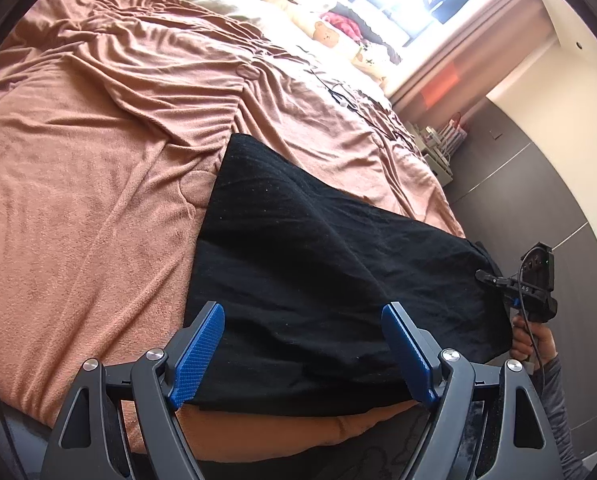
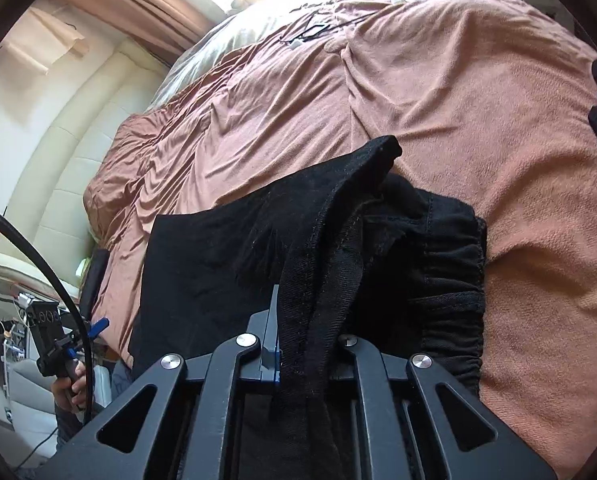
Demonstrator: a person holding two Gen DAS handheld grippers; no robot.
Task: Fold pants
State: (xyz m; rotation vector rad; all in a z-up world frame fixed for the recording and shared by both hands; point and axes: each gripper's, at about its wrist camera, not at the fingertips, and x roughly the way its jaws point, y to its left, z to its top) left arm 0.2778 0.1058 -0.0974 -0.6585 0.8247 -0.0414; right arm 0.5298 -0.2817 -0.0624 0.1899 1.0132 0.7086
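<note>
- The black pants [image 1: 298, 264] lie at the near edge of the bed [image 1: 78, 200].
- The right claw [image 2: 294, 344] pinches a pants fold.
- The left claw [image 1: 302, 352] is spread wide above them.
- Lift slowly and keep edges lined up.

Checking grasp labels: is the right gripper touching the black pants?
Touching. The right wrist view shows the right gripper shut on a fold of the black pants.

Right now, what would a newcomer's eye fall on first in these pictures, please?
The black pants spread over the pinkish-brown blanket near the bed's edge. The right gripper is shut on a bunched fold of them, while the left gripper hangs open over their near edge.
</note>
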